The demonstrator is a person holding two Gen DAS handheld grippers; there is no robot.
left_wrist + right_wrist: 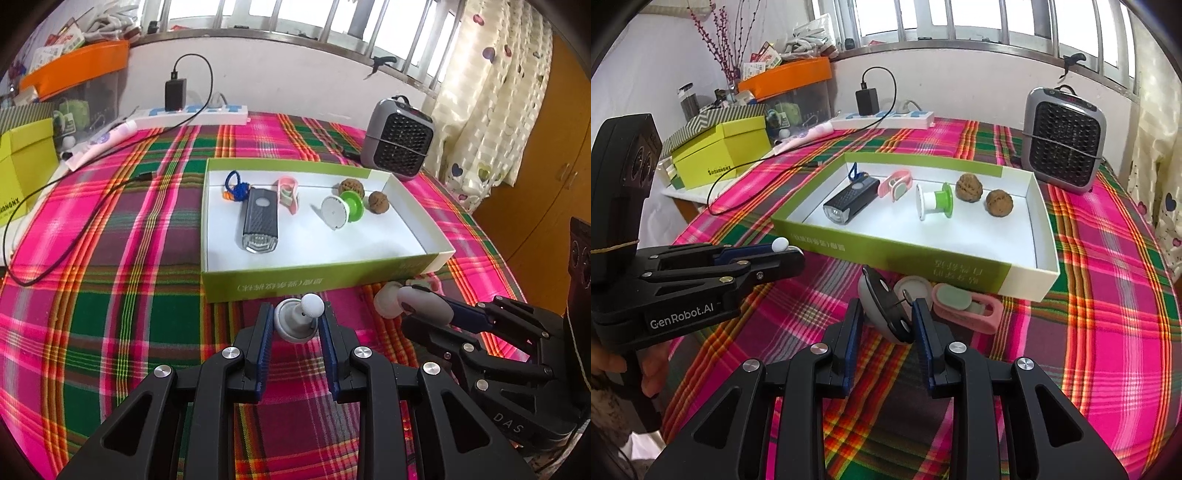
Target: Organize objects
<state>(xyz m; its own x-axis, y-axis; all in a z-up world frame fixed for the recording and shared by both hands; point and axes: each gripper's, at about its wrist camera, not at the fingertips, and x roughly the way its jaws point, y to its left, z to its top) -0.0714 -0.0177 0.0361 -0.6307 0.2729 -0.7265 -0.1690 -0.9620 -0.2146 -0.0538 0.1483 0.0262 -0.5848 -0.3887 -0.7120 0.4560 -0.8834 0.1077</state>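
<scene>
Plaid tablecloth under a window. Left gripper [295,325] clamps a grey earbud [293,321]; right gripper [886,321] pinches a grey case [886,314], both just before the green tray [295,284]. Lift each over the near wall, set on bare white floor. Inside: bike light [258,221], pink clip [288,194], green spool [341,210], two walnuts [351,188]. A second pink clip [967,308] lies outside, near the right gripper's fingers.

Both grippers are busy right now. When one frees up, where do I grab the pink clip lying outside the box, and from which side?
Take the pink clip across its long looped arm, the end pointing away from the box corner. It lies flat on the cloth, so come from above with the fingers straddling the narrow width. The oval pad end sits close to a white disc, so it is probably more crowded there.
</scene>
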